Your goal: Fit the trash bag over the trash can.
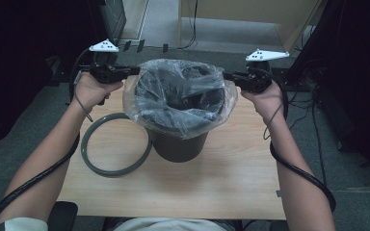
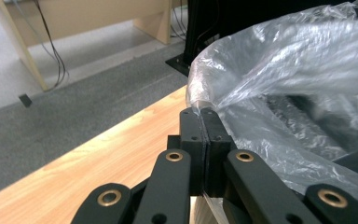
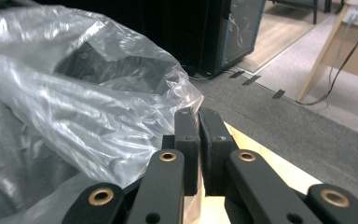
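Both grippers, left gripper [image 1: 134,70] and right gripper [image 1: 226,75], were pinched tight on opposite edges of the clear plastic bag [image 1: 180,94] draped over the gray bin [image 1: 178,144] on the table [image 1: 231,178], probably to stretch it over the rim.

The bag [image 1: 180,94] I pinch is thin clear plastic, glossy and crinkled, catching white glints along its folds. The bin [image 1: 179,144] under it looks like dark grey matt plastic, smooth on its wall. The ring [image 1: 115,144] beside it is the same dull grey plastic. My fingers [image 2: 192,135] are matt black plastic with brass-coloured rivets shining at the joints. The worktop [image 1: 221,183] is pale wood with a visible grain and a soft satin finish. The floor [image 2: 74,112] beyond is grey carpet, rough and flat.
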`<state>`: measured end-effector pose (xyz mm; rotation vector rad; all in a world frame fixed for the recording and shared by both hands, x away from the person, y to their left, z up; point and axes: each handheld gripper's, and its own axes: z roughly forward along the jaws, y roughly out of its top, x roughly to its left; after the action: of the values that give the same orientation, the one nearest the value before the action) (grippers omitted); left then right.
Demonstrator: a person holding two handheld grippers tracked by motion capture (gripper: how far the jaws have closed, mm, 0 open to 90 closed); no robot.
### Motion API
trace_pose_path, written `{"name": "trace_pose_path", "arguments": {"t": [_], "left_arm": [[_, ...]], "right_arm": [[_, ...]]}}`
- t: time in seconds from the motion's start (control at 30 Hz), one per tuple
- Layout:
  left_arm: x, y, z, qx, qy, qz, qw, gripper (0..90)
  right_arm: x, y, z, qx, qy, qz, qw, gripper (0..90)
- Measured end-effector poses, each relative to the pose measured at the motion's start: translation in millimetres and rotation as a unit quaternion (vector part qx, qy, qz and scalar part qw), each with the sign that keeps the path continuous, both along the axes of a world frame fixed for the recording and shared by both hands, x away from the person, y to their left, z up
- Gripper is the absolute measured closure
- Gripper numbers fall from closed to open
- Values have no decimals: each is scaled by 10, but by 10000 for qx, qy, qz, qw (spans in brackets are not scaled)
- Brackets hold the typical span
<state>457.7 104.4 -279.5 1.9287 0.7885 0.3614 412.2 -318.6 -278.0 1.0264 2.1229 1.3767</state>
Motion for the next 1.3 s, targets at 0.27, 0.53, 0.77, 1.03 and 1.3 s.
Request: {"name": "trace_pose_path", "arguments": {"t": [0.27, 0.53, 0.77, 1.03, 1.3], "left_arm": [[137, -101, -186, -93, 193, 113, 9997, 896], [180, -154, -332, -77, 342, 145, 9993, 897], [175, -123, -428, -125, 520, 64, 9985, 897], [163, -138, -503, -101, 678, 14, 9976, 892], [183, 45, -330, -299, 90, 241, 9992, 618]], "right_arm": [[199, 57, -242, 89, 190, -332, 9992, 878], [269, 116, -497, -132, 426, -329, 9985, 882], [226, 119, -687, -123, 648, -205, 9976, 882], [191, 138, -914, -497, 969, -52, 9940, 900], [165, -47, -681, 72, 402, -317, 9987, 726]]}}
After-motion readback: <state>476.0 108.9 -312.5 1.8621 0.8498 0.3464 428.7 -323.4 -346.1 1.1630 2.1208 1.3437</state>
